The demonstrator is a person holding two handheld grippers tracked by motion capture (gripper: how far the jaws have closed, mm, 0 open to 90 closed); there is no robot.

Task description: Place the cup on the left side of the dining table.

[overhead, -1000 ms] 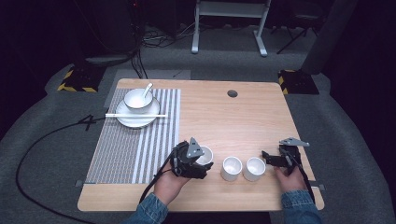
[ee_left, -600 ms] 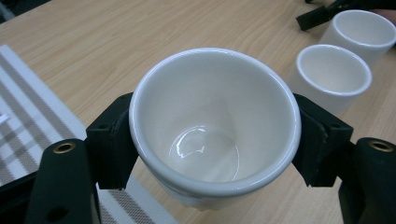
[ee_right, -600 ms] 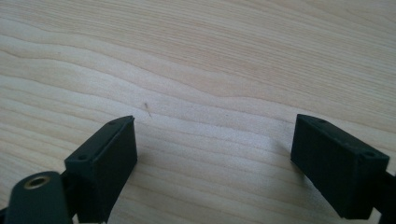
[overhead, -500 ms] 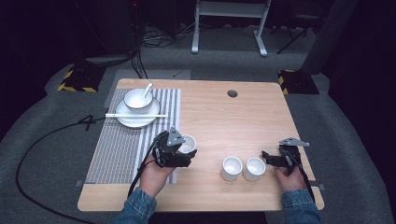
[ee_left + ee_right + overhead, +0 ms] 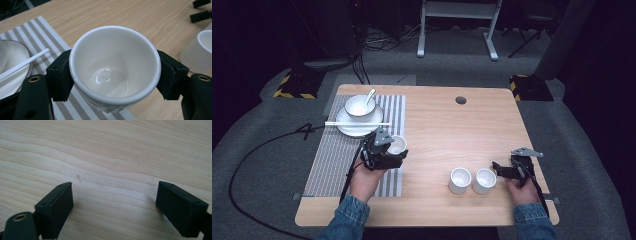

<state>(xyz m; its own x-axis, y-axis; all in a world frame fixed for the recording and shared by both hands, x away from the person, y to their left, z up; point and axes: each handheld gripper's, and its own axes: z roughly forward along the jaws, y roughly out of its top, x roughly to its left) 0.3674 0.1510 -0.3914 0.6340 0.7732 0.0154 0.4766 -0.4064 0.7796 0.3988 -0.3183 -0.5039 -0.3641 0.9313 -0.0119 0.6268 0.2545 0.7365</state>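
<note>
A small white cup [image 5: 115,70], glossy and empty, sits upright, gripped on both sides, over the right edge of a grey-striped placemat [image 5: 337,160]; whether it touches the mat is unclear. Two matching white cups [image 5: 460,180] stand upright, side by side, on the wooden table [image 5: 452,130].

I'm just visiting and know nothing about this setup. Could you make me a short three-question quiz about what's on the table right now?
1. True or false: the left gripper holds a white cup.
2. How many white cups stand on the bare wood near the right gripper?
3. What lies across the plate beside the bowl: A) a fork, B) white chopsticks, C) a knife?

Key: 1 true, its jaws clamp the cup's sides. 2 two. 3 B.
</note>
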